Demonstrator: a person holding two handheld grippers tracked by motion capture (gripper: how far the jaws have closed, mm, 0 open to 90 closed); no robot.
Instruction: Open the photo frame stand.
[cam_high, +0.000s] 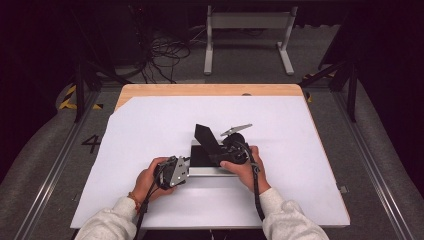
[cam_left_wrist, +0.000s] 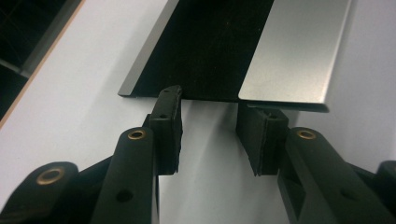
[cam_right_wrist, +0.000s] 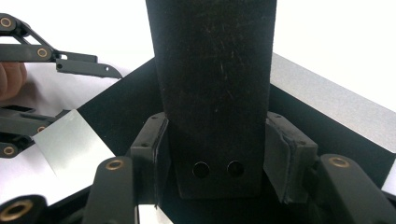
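A flat case (cam_high: 212, 171) with silver panels and a black inside lies on the white sheet near the table's middle. A black flap (cam_high: 205, 136) with two small holes stands up from it. My right gripper (cam_high: 216, 150) is shut on this flap (cam_right_wrist: 212, 84), the pads (cam_right_wrist: 152, 149) pressing on its two sides low down. My left gripper (cam_high: 187, 167) stands open at the case's left end. In the left gripper view its tips (cam_left_wrist: 210, 135) reach the edge of the case (cam_left_wrist: 294, 51), with bare white sheet between them. The right gripper view has the left gripper (cam_right_wrist: 91, 93) at its left.
The white sheet (cam_high: 150, 125) covers most of the wooden table (cam_high: 210, 90). A metal stand (cam_high: 247, 22) and loose cables (cam_high: 165, 52) sit on the floor beyond the far edge.
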